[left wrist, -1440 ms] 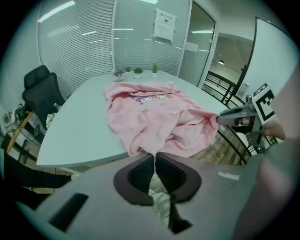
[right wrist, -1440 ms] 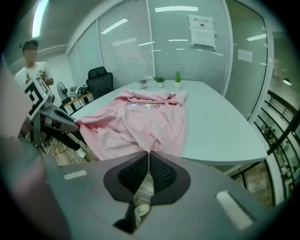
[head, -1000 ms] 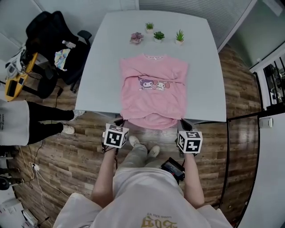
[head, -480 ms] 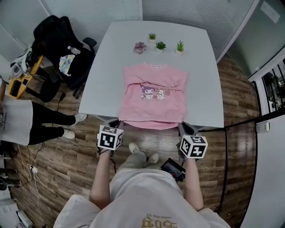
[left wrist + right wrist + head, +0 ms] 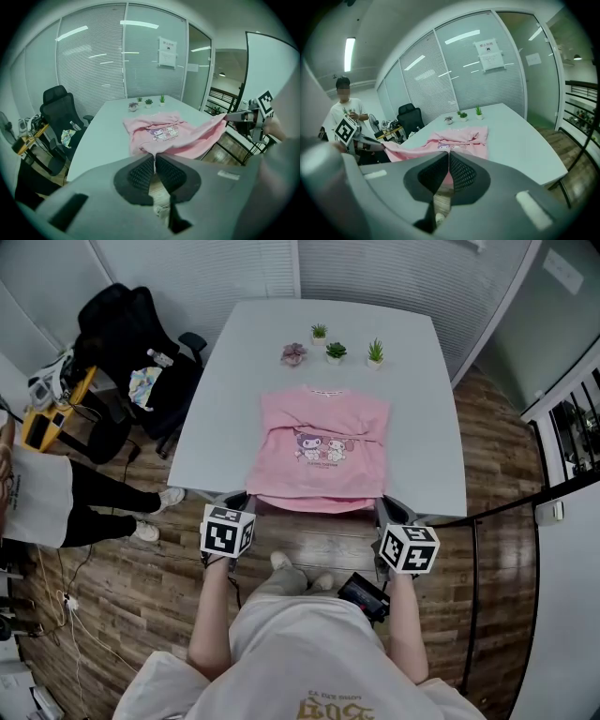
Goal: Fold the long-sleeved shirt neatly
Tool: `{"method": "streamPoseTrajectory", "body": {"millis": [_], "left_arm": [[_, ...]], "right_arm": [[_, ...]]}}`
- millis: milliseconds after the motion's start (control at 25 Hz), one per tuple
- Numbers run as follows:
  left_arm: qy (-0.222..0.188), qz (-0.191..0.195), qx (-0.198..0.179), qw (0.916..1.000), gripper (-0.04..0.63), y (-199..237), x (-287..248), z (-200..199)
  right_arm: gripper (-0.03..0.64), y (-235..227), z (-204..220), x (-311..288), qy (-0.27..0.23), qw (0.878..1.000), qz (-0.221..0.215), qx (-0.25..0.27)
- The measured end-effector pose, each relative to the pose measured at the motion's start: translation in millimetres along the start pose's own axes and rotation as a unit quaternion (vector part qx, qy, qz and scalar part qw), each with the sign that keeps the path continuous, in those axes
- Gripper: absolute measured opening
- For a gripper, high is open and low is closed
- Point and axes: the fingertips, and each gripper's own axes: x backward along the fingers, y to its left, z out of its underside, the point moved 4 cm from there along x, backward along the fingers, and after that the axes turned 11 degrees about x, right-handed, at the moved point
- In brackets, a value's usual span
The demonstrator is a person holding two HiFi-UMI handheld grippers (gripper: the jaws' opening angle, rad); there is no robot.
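A pink long-sleeved shirt (image 5: 323, 442) with a cartoon print lies on the white table (image 5: 216, 418), collar toward the far side and sleeves folded across the chest. My left gripper (image 5: 246, 501) is shut on the near left corner of its hem. My right gripper (image 5: 386, 508) is shut on the near right corner. The hem is stretched between them, lifted just off the table's near edge. In the left gripper view pink cloth (image 5: 173, 136) runs from between the shut pads (image 5: 142, 172) to the right gripper (image 5: 240, 117). In the right gripper view the shirt (image 5: 457, 139) stretches left to the left gripper (image 5: 370, 142).
Small potted plants (image 5: 336, 351) stand in a row at the table's far end. A black office chair (image 5: 122, 329) with clutter and a standing person (image 5: 37, 502) are at the left. A dark railing (image 5: 487, 512) runs at the right. Wooden floor lies under me.
Both grippers have risen with the hem still in them. The hem hung below the table's edge before and is now pulled up and straight between them.
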Motion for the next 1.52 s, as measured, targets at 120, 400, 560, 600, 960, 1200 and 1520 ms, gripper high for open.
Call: {"method": "streamPoseTrajectory", "body": {"millis": [120, 400, 560, 600, 960, 1200, 1520], "left_arm": [[-0.006, -0.002, 0.0, 1.0, 0.018, -4, 1, -6], [-0.02, -0.005, 0.011, 0.9997, 0.018, -4, -9, -25], [-0.023, -0.006, 0.013, 0.9996, 0.018, -3, -19, -39], [-0.024, -0.006, 0.013, 0.9996, 0.018, -2, -23, -44], [-0.035, 0.0, 0.02, 0.9992, 0.018, 9, -61, -93], [-0.036, 0.01, 0.025, 0.999, 0.018, 24, -93, -130], [-0.029, 0.024, 0.017, 0.9992, 0.018, 46, -138, -182]], "right_arm": [[0.018, -5, -5, -1, -0.004, 1.0, -0.005, 0.001], [0.017, -19, -17, -16, -0.006, 1.0, -0.015, 0.007], [0.018, -29, -26, -29, -0.008, 1.0, -0.017, 0.006], [0.017, -31, -29, -32, -0.011, 1.0, -0.018, 0.007], [0.018, -56, -58, -71, -0.016, 1.0, -0.012, 0.015], [0.018, -71, -83, -106, -0.009, 1.0, -0.005, 0.02], [0.018, -89, -117, -157, -0.005, 1.0, 0.015, 0.02]]}}
